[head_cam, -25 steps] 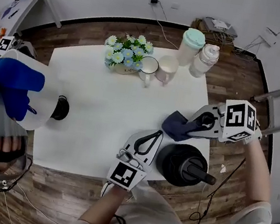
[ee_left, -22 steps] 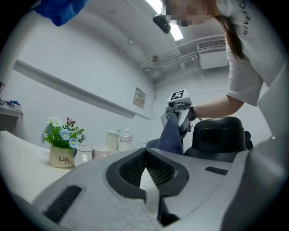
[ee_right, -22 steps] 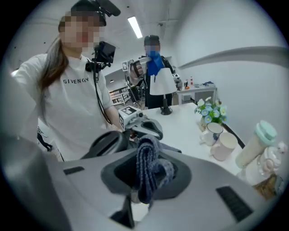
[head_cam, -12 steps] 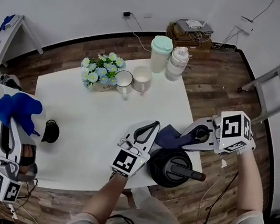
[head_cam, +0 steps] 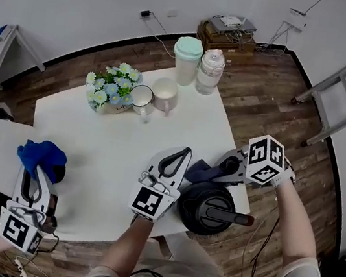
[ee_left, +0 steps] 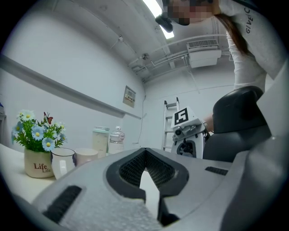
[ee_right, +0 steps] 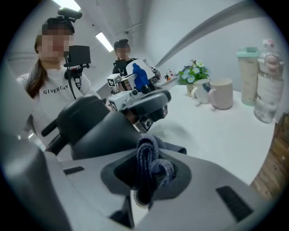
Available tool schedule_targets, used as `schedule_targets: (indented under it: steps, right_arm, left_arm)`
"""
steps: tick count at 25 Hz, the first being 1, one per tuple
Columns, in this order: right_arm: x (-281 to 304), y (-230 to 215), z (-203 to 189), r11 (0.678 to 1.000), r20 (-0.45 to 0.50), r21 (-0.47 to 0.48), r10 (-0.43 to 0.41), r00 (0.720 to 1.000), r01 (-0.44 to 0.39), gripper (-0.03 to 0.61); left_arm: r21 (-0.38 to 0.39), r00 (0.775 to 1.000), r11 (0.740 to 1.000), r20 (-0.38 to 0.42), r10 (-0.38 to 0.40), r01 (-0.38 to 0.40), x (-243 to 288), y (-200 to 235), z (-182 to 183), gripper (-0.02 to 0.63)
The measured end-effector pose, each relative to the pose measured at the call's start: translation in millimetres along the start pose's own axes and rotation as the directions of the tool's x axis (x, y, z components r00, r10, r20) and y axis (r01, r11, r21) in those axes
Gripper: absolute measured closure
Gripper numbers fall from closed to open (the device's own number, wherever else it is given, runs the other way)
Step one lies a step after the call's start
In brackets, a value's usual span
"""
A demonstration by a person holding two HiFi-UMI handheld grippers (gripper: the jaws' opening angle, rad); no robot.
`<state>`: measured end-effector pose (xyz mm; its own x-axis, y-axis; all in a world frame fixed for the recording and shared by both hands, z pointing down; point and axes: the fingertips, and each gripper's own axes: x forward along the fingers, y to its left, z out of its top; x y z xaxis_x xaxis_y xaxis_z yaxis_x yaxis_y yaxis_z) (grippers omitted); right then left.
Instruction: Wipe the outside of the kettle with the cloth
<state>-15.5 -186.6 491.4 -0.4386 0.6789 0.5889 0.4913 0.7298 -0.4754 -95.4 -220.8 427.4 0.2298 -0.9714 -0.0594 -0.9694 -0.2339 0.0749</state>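
1. Two hand-held grippers work at the near right corner of a white square table [head_cam: 112, 150], seen from the head view.
2. On that corner stands the black round-bodied kettle [head_cam: 204, 205], its straight handle pointing right, past the table edge.
3. Clamped in the right gripper [head_cam: 224, 168] is a bunched dark blue cloth [head_cam: 199, 170], which lies at the kettle's far side. Whether it touches the kettle cannot be told.
4. The right gripper view shows the right gripper [ee_right: 144, 155] with its jaws pressed onto a fold of the dark blue cloth [ee_right: 151, 164], and the kettle [ee_right: 99, 131] just ahead of it.
5. The left gripper [head_cam: 186, 152] sits just left of the kettle, pointing away from the person.
6. In its own view the left gripper [ee_left: 145, 150] has its jaw tips together with nothing between them, and the kettle [ee_left: 239, 117] looms at right.
7. Across the table stand a cream pot of blue and white flowers [head_cam: 108, 91], a dark-rimmed white mug [head_cam: 142, 96], a plain cream mug [head_cam: 164, 94], a mint-lidded tumbler [head_cam: 188, 58] and a clear plastic bottle [head_cam: 209, 71].
8. At lower left, a third gripper [head_cam: 30, 199] carries a bright blue cloth [head_cam: 40, 155].
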Motion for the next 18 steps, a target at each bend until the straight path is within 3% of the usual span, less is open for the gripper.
schedule_targets:
  steps: [5,10,14,18]
  right_arm:
    - [-3.6,-11.7,-24.1,0.994,0.055,0.062,-0.097,0.994,0.094,0.526]
    - [-55.0,2.4,-16.4,0.964,0.214,0.004,-0.262,0.941,0.267,0.528]
    - [-108.4,63.0,32.8,0.969,0.414,-0.056,-0.195,0.889,0.239,0.528]
    - [-118.3,104.0,38.5,0.986,0.436,-0.096,-0.084,0.896,0.139,0.528]
  left_arm:
    - [-0.009,1.000,1.000,-0.013,0.009,-0.009,-5.2,3.8,5.0,0.606]
    - [-0.006,0.998,0.999,-0.030,0.048,-0.048,-19.9,1.6,-7.8,0.607]
    - [0.018,0.997,0.998,-0.045,0.056,-0.055,-31.0,6.0,6.1,0.607]
    - [0.069,0.998,0.997,-0.049,0.049,-0.045,-35.9,11.4,14.6,0.607]
